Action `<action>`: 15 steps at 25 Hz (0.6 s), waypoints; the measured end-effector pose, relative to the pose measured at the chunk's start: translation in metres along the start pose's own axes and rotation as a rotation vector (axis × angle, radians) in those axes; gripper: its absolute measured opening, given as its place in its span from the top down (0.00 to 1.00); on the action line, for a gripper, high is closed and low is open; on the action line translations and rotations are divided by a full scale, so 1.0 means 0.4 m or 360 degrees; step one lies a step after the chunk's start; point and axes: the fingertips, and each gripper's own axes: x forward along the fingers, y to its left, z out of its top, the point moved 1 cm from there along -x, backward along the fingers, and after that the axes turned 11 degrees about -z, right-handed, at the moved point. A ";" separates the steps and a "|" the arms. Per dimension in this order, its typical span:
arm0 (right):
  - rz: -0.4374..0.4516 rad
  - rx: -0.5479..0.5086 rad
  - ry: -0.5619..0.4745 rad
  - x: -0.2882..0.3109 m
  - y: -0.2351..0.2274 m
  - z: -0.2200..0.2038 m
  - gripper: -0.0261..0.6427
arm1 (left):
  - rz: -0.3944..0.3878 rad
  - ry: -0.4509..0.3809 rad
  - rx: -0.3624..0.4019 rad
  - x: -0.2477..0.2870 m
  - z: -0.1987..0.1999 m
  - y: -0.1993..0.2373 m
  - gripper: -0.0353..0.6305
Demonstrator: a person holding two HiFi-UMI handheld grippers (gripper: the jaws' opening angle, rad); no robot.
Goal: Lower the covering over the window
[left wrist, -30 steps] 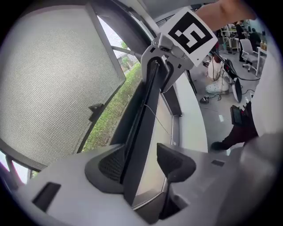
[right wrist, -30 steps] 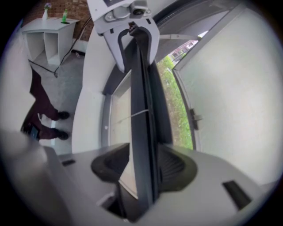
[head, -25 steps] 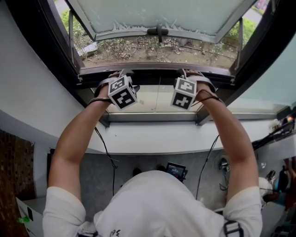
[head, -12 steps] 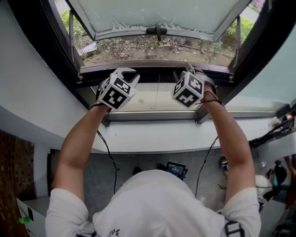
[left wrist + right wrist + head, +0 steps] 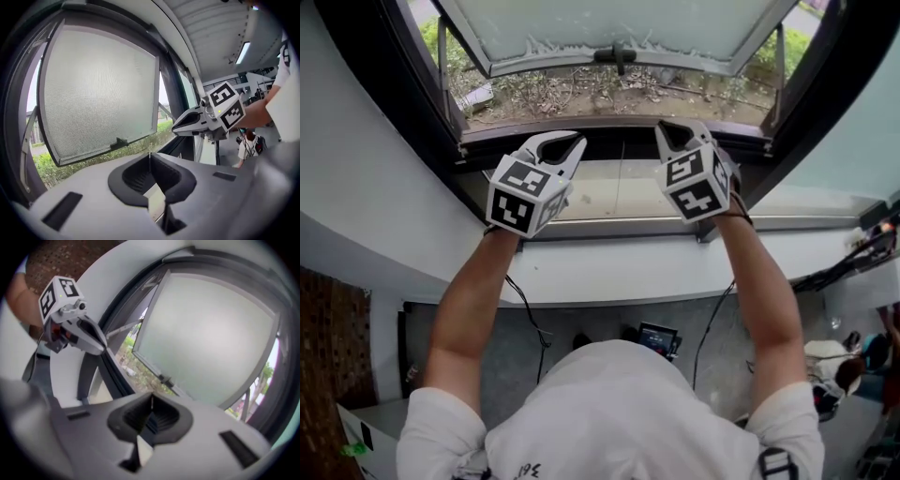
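The window's frosted sash [image 5: 609, 23] is swung open outward, with its dark handle [image 5: 615, 56] on the lower edge. No blind or curtain can be made out in any view. My left gripper [image 5: 565, 141] is held up in front of the dark window frame [image 5: 609, 127]. Its jaws have just closed and nothing is between them. My right gripper [image 5: 675, 131] hangs level with it to the right, and its jaws have also just closed on nothing. The left gripper view shows the sash [image 5: 98, 84] and the right gripper [image 5: 176, 127]. The right gripper view shows the sash [image 5: 206, 338] and the left gripper [image 5: 104, 351].
A white ledge [image 5: 609, 272] runs under the window, above a beige sill strip [image 5: 619, 202]. Two cables [image 5: 530, 319] hang down from the grippers. A small screen [image 5: 657, 339] lies on the grey floor. Bare ground and plants [image 5: 609, 94] lie outside.
Both grippers have lifted away from the window frame's lower bar and rolled about their own axes. Their jaws, open half a second ago, are now shut.
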 end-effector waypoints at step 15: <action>-0.0123 0.0596 -0.0119 -0.249 0.079 -0.033 0.93 | -0.0064 -0.0324 -0.0279 -0.195 -0.104 -0.177 0.91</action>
